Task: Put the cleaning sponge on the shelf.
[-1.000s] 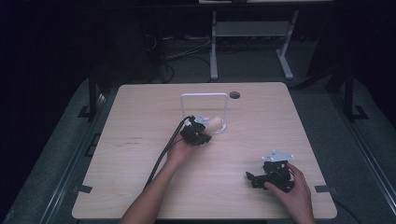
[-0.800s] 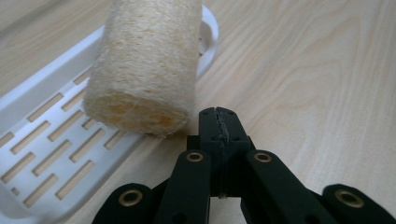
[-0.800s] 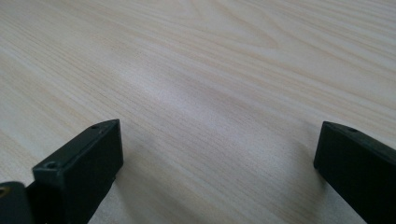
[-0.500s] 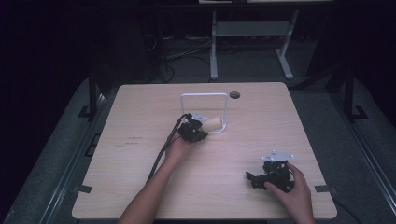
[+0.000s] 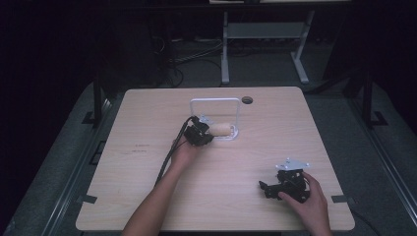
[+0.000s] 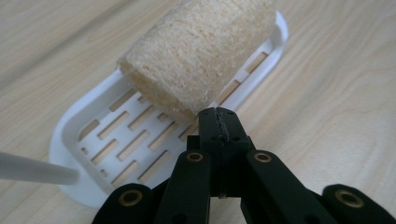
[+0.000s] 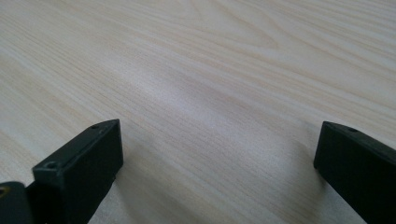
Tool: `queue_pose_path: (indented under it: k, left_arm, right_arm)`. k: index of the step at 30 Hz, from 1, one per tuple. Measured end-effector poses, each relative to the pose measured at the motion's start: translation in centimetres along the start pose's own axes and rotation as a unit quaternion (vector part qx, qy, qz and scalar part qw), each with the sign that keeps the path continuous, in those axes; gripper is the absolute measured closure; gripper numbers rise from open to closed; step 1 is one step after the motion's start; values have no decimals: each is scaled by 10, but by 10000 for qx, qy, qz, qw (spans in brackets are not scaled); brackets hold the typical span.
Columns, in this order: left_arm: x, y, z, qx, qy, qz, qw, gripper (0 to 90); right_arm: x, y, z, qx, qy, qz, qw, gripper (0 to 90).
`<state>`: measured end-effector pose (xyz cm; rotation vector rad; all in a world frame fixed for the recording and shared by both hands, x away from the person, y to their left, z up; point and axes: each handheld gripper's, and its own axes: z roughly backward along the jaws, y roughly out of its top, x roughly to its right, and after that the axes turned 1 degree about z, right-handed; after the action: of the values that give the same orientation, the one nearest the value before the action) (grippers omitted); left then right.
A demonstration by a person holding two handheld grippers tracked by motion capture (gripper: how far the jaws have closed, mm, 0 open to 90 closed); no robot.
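Sponge (image 6: 201,51) is laid on the white slotted tray (image 6: 93,140), directly ahead of the left gripper (image 6: 217,116), whose jaws are pressed together with nothing between them, just before the sponge's near end. The right gripper (image 7: 217,154) is kept spread wide over the bare table (image 7: 210,70), well apart from the tray.

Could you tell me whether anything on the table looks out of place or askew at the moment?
The loofah roll lies tilted in the white slotted tray, its near end raised off the slots. The left gripper is shut beside it; nothing looks spilled or damaged.
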<state>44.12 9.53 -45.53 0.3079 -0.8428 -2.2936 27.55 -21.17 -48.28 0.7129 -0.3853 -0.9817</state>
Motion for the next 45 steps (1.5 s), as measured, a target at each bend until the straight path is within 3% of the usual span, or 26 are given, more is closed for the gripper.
queue_pose_path:
  k: [5,11,20,24,28,32,39,45]
  left_arm:
    - [-1,0,-1,46,34,67,10000,900]
    - [-1,0,1,6,15,-4,10000,900]
    - [4,-4,10,17,-138,-13,9999,899]
    - [7,-9,17,107,-273,77,9995,852]
    - [10,-13,24,31,-365,17,9993,747]
    - [11,-18,31,-33,-414,44,9991,564]
    - [11,-27,42,-84,-341,20,9994,308]
    - [14,-37,50,-57,-276,2,9996,163]
  right_arm:
    - [0,0,0,-1,0,-2,10000,10]
    - [0,0,0,-1,-1,-1,10000,9]
    - [0,0,0,0,-1,-3,10000,9]
    - [0,0,0,-1,0,-1,10000,9]
    - [0,0,0,-1,-1,0,10000,9]
    - [0,0,0,-4,6,4,10000,9]
    - [0,1,-1,1,3,-4,10000,9]
    - [0,1,-1,0,3,3,10000,9]
